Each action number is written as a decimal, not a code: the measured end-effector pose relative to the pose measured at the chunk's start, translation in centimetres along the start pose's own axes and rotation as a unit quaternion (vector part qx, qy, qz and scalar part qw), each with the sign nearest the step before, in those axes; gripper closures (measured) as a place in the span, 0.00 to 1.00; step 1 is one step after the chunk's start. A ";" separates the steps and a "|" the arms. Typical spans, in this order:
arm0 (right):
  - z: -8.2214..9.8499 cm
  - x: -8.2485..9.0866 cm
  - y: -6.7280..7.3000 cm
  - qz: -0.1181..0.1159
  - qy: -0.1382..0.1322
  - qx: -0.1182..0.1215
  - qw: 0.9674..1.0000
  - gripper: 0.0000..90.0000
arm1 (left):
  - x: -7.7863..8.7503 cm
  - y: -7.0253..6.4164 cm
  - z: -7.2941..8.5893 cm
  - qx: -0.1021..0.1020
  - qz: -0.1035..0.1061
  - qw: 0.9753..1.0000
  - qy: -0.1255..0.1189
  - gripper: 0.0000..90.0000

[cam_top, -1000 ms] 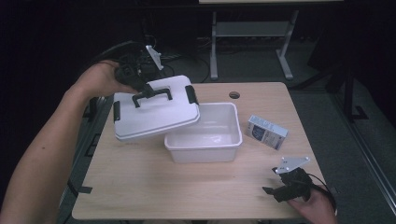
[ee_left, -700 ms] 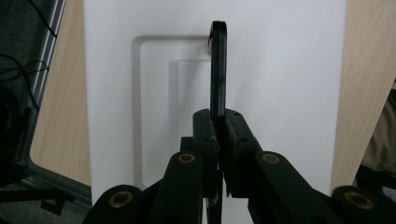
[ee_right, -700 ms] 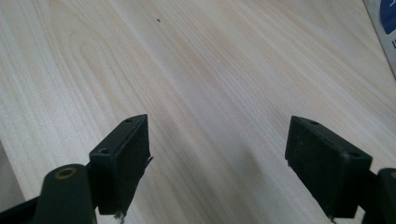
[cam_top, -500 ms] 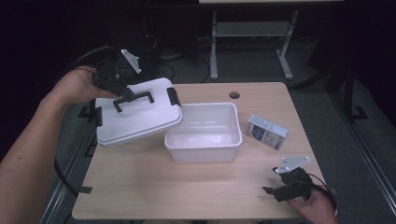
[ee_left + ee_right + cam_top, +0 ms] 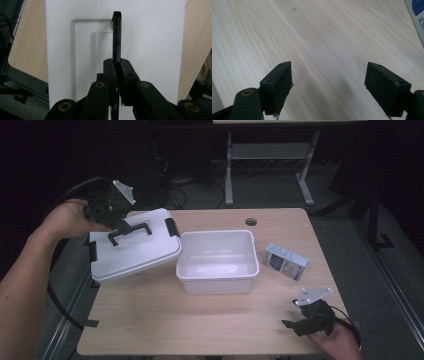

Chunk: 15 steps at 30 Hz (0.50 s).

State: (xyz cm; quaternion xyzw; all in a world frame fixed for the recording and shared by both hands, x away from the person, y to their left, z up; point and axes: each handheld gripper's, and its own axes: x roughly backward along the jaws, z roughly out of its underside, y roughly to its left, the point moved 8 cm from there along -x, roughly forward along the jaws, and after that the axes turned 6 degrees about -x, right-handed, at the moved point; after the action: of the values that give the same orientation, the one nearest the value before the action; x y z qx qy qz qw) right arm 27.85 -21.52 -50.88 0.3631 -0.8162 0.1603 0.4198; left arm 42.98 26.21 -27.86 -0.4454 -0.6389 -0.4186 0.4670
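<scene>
High view: we see the left gripper (image 5: 114, 217) clamped on the black handle (image 5: 129, 232) of a white lid (image 5: 134, 246). The lid is tilted, its right edge just beside the rim of the open white storage box (image 5: 217, 261), and its left part reaches past the left edge of the wooden table (image 5: 200, 320). 2 black latches (image 5: 172, 227) sit at the lid's ends. A small blue-and-white carton (image 5: 285, 261) lies right of the box, apart from it. The right gripper (image 5: 303, 320) rests near the table's front right corner, well apart from the box.

Left gripper view: we see both jaws pressed tight on the handle (image 5: 116, 37), with the lid (image 5: 155, 50) flat behind it.

Right gripper view: we see the jaws spread wide over bare table (image 5: 317, 45), nothing between them. 1 corner of the carton (image 5: 415, 15) shows at the upper right.
</scene>
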 end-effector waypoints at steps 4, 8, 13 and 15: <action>0.1 0.0 0.0 0.000 0.001 0.001 1.000 0.24 | -0.4 0.0 0.9 0.005 0.002 1.000 0.002 0.94; 0.1 0.1 0.0 0.001 0.001 0.001 1.000 0.24 | -0.9 0.0 1.6 0.010 0.006 1.000 0.007 0.94; 0.1 0.1 -0.1 0.001 0.001 0.000 1.000 0.24 | -1.7 0.1 2.6 0.019 0.007 1.000 0.011 0.94; 0.1 0.1 -0.1 0.001 0.002 0.001 1.000 0.24 | -2.1 0.1 3.0 0.022 0.008 1.000 0.011 0.94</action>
State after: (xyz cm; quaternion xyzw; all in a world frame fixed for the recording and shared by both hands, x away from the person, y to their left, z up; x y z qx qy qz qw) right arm 27.81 -21.66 -50.91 0.3623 -0.8157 0.1619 0.4209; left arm 42.74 28.77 -30.52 -0.4358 -0.6392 -0.4056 0.4868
